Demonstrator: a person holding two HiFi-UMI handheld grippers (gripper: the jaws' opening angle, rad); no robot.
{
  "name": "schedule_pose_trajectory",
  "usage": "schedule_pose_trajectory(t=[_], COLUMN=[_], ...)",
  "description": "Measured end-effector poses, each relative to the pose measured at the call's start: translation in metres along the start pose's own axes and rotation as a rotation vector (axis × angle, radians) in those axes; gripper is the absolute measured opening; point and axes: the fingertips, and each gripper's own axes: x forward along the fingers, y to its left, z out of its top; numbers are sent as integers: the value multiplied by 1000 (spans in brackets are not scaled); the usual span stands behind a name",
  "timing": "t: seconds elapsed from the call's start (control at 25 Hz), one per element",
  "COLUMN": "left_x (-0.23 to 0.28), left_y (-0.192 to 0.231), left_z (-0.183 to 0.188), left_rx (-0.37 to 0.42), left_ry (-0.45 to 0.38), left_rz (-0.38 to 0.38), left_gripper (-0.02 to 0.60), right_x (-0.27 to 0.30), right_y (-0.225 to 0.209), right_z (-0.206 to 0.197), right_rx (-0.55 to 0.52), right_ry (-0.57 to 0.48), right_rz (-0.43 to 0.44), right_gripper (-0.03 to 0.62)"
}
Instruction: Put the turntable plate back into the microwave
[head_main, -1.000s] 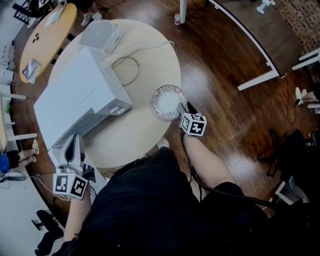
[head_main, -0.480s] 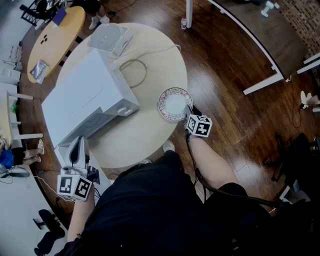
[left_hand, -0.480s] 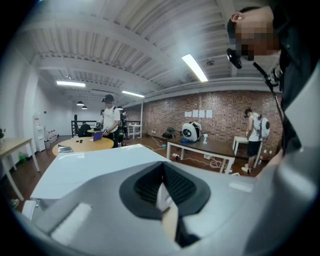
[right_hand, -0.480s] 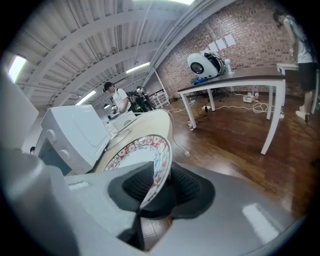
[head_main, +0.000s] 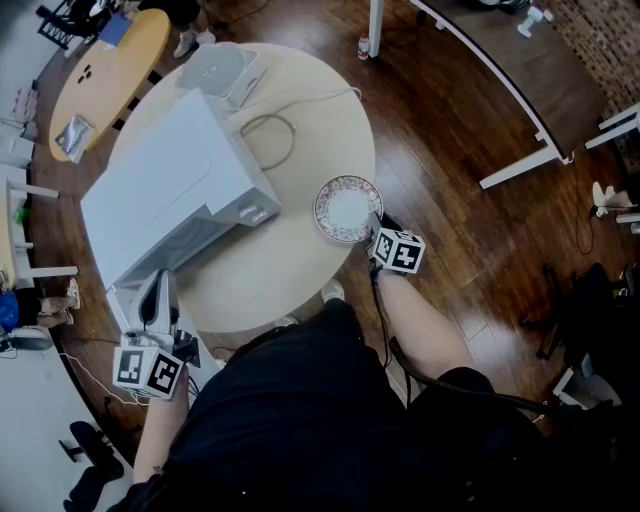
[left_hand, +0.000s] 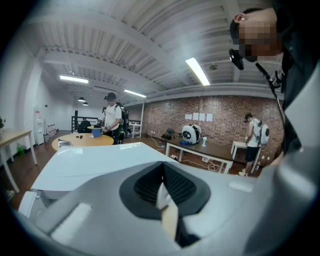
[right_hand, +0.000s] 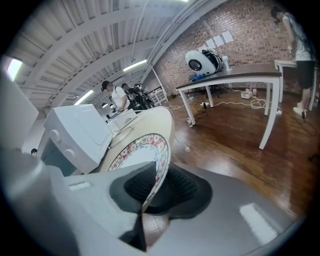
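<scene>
Here, right claw (right_hand: 158, 191) closing round one plate (head_main: 347, 208); left claw (left_hand: 163, 194) clamped on one microwave (head_main: 172, 200).

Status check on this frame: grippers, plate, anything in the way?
Right gripper closing round rim of floral-edged white plate on round beige table. Left gripper shut on door edge of white microwave. No obstruction seen between them.

No legible text anywhere.
</scene>
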Motion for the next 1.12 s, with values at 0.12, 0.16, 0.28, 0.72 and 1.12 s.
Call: schedule_pose_trajectory(t=[0.12, 0.16, 0.28, 0.72, 1.12], left_x=[-2, -4, -9, -24, -33], left_y=[0, 1, 6, 20, 24], left_z=[2, 3, 3, 3, 5], left_rx=[-2, 0, -5, -27, -40], left_ry=[-11, -14, -22, -58, -90], left_rz=[-12, -15, -17, -24, -33], left_gripper=[3, 3, 3, 3, 3], right_x=[-4, -6, -11, -24, -38], right_y=[6, 7, 8, 25, 21], right_z=[4, 5, 9, 20, 13], right_rx=[0, 13, 65, 121, 246], right_ry=[-21, -30, -52, -121, -152], right_rz=[4, 1, -8, -12, -32], right_gripper=[72, 67, 51, 21, 15])
